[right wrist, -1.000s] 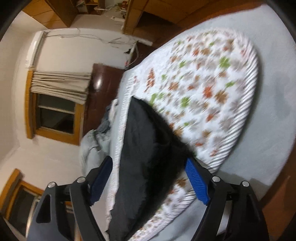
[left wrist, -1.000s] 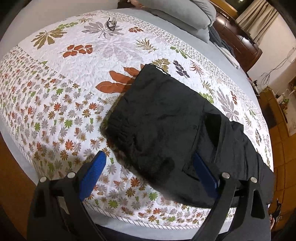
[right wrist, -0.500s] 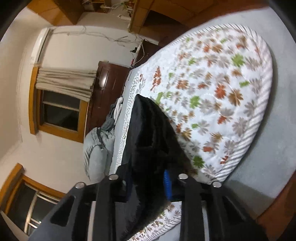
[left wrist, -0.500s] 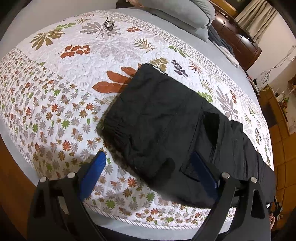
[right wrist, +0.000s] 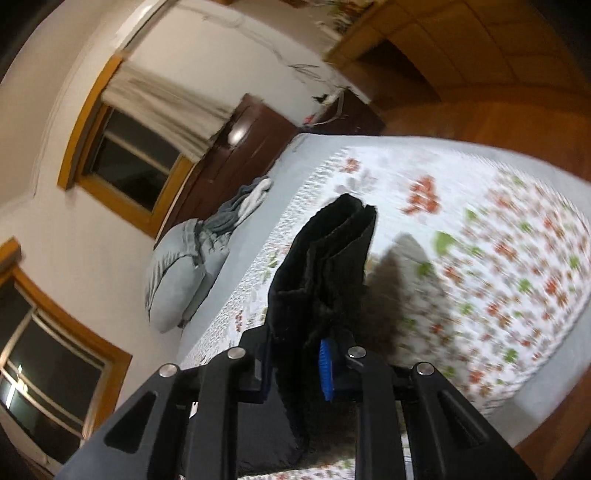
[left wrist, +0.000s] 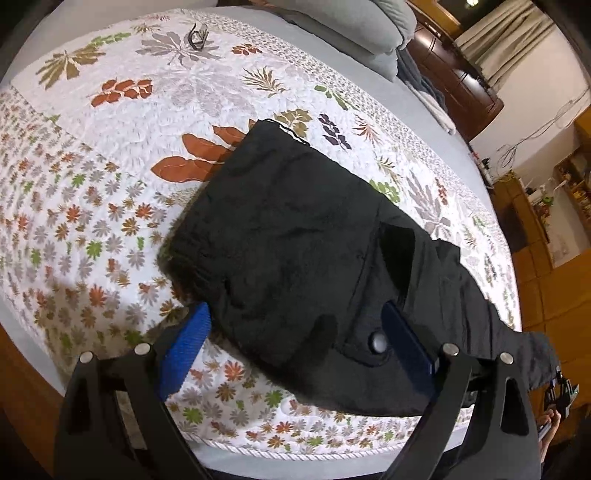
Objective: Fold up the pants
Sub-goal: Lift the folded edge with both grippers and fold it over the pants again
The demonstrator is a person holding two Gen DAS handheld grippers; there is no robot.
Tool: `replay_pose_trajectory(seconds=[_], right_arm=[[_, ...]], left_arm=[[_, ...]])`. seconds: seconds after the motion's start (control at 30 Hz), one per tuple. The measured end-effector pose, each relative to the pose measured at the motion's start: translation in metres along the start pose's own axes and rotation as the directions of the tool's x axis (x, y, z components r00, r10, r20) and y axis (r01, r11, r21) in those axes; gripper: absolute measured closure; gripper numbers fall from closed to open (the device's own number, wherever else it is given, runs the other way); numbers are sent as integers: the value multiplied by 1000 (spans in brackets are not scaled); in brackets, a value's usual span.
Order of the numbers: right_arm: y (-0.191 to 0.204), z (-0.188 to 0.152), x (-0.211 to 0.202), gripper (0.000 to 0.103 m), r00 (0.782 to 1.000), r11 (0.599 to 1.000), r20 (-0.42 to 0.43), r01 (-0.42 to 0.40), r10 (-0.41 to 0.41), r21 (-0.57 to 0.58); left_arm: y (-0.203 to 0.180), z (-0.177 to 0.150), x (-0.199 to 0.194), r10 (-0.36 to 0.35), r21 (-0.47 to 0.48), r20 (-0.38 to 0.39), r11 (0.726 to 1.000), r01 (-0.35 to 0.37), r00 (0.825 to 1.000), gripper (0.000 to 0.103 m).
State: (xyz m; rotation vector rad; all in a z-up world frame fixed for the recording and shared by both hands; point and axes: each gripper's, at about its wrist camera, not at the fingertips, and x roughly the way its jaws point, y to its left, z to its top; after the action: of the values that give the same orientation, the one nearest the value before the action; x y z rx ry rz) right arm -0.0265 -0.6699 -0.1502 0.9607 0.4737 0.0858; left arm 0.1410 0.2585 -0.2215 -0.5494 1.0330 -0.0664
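Black pants (left wrist: 295, 240) lie flat on a leaf-patterned quilt (left wrist: 110, 155), waist end toward me and legs running off to the right. My left gripper (left wrist: 295, 339) is open, its blue pads either side of the waist edge near a metal button (left wrist: 378, 342). My right gripper (right wrist: 295, 369) is shut on the leg end of the pants (right wrist: 328, 266) and holds the fabric lifted above the quilt (right wrist: 498, 258).
Eyeglasses (left wrist: 197, 34) lie at the far side of the quilt. Grey pillows (left wrist: 362, 26) and a dark wooden headboard (left wrist: 458, 74) stand beyond. A grey pillow (right wrist: 181, 273) and windows show in the right wrist view. The bed edge runs near me, with wooden floor around.
My right gripper has closed on the leg end of the pants and lifted it off the quilt. My left gripper has moved in lower toward the waist, still open.
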Motion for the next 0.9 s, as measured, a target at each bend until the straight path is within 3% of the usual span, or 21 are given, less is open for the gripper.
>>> replay_pose_trajectory(seconds=[0.13, 0.3, 0.37, 0.47, 0.6, 0.73, 0.77, 0.8, 0.9], right_arm=[[45, 5, 7, 83, 1000, 997, -15, -18, 17, -73], [90, 1, 24, 83, 999, 989, -48, -26, 19, -143], [102, -1, 31, 83, 998, 987, -58, -26, 17, -160], [117, -6, 41, 83, 997, 983, -79, -30, 16, -181], [133, -12, 51, 83, 995, 978, -99, -30, 10, -204], [147, -19, 59, 83, 993, 974, -117, -29, 3, -224], [149, -20, 61, 83, 993, 973, -121, -27, -1, -228], [154, -22, 64, 83, 992, 971, -127, -21, -10, -239], [168, -30, 71, 83, 988, 957, -149, -14, -30, -288]], left_arm=[[10, 2, 0, -52, -47, -1, 998, 52, 999, 10], [26, 10, -5, -31, -99, 6, 995, 31, 1000, 10], [35, 17, -5, 21, -119, -4, 993, -21, 1000, 10], [47, 25, 4, -8, -157, -41, 988, 1, 999, 10], [48, 33, 18, -47, -162, -60, 986, 37, 997, 10], [40, 36, 28, -27, -111, -73, 994, 19, 997, 11], [39, 36, 28, -21, -88, -67, 996, 15, 998, 15], [37, 36, 28, -9, -69, -66, 998, 4, 998, 29], [44, 36, 29, -13, -71, -71, 997, 7, 997, 38]])
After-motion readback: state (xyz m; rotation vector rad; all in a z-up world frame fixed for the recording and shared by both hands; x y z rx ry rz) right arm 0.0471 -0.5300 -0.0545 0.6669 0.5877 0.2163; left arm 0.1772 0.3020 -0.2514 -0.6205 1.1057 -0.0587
